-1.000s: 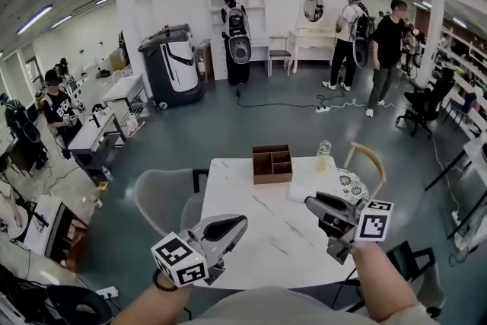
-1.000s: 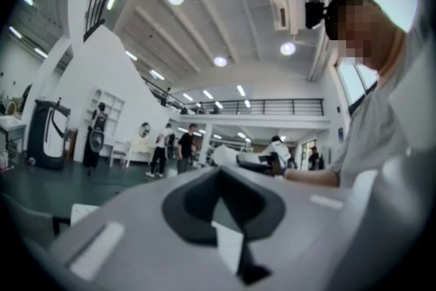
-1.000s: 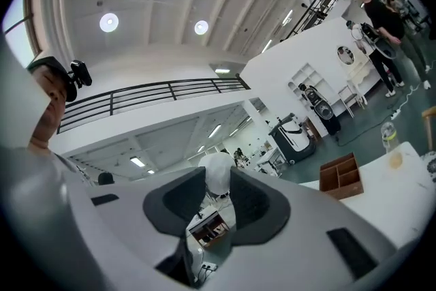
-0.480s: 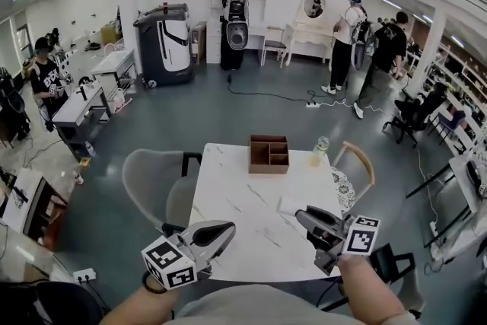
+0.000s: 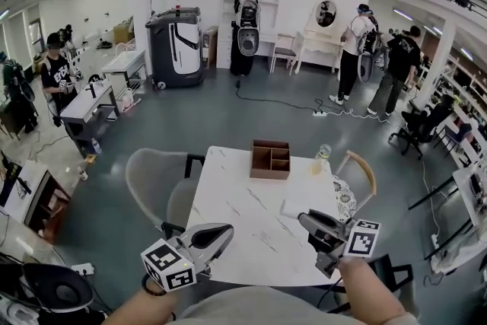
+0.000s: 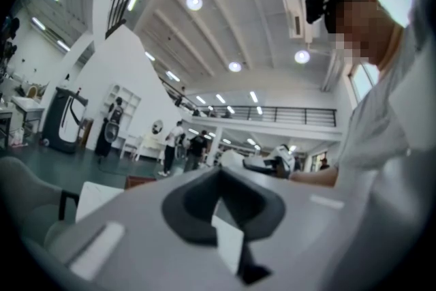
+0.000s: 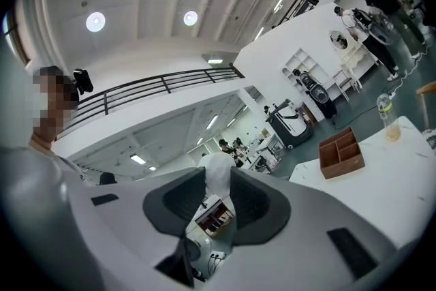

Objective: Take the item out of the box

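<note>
We see a white table [image 5: 243, 228] with the box [image 5: 271, 159] on its far edge, near the middle. It is well apart from both grippers, which hang over the near edge. The box is split into compartments, and we cannot make out an item inside from any view.

One bottle [image 5: 323, 157] stands just right of the box. One white sheet [image 5: 304, 204] lies on the table's right side, between the bottle and the right gripper [image 5: 304, 219]. The tabletop between the left gripper [image 5: 226, 229] and the box is bare marble.

We count two chairs at the table. A grey one [image 5: 152, 183] stands at the left. One with a curved wooden back [image 5: 365, 167] stands at the right.

Beyond the table, a cable [image 5: 289, 104] runs across the grey floor. A black and white machine [image 5: 176, 46] stands by a pillar, and desks [image 5: 87, 99] line the left side. We count at least four people standing around the hall.

Each gripper's own view shows its jaws a little apart with nothing gripped between them.

The right gripper view shows the box and bottle off to its right, not in line with the jaws. The left gripper view shows only a brown sliver of the box. It does show the right gripper held out from our sleeve, and mostly ceiling lights and a balcony rail. Only the head view shows both chairs and the sheet.
</note>
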Demonstrator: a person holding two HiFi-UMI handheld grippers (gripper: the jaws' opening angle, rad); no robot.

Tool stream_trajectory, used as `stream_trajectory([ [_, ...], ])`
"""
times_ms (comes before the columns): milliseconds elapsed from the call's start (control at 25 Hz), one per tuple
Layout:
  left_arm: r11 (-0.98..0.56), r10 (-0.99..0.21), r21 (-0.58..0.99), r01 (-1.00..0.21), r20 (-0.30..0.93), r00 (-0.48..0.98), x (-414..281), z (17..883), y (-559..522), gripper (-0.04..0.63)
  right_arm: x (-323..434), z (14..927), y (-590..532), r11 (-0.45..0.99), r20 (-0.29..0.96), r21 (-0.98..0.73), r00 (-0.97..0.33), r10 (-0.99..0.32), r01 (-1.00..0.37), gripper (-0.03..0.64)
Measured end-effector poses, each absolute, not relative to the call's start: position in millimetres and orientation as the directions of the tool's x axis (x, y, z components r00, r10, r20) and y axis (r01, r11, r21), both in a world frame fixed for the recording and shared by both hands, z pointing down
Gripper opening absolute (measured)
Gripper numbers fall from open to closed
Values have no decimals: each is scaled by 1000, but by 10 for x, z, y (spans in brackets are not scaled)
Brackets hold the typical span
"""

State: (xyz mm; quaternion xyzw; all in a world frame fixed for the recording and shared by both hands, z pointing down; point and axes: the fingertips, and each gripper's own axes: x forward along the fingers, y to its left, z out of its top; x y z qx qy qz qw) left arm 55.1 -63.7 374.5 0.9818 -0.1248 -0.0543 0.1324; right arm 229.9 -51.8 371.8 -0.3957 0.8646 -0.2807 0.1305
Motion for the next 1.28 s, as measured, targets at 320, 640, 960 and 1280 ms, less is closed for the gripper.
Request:
stream_trajectory([
  [320, -933, -272, 263, -243, -79, 959, 535, 3724, -680, 3, 2303, 3708, -533, 541, -13, -571, -652, -758, -618, 110],
  [640, -933, -275, 264, -246, -79, 958, 494, 3747, -723, 3, 2256, 3721, -570, 548, -12, -557, -654, -756, -624, 110],
  [960, -933, -273, 265, -244, -80, 959, 521, 3726, -733, 3, 2274, 3699, -578, 550, -6, -550, -655, -756, -629, 110],
  [1280, -934, -271, 262, -243, -76, 960, 551, 3705, -758, 3, 2299, 3681, -592, 551, -8, -546, -654, -757, -631, 110],
])
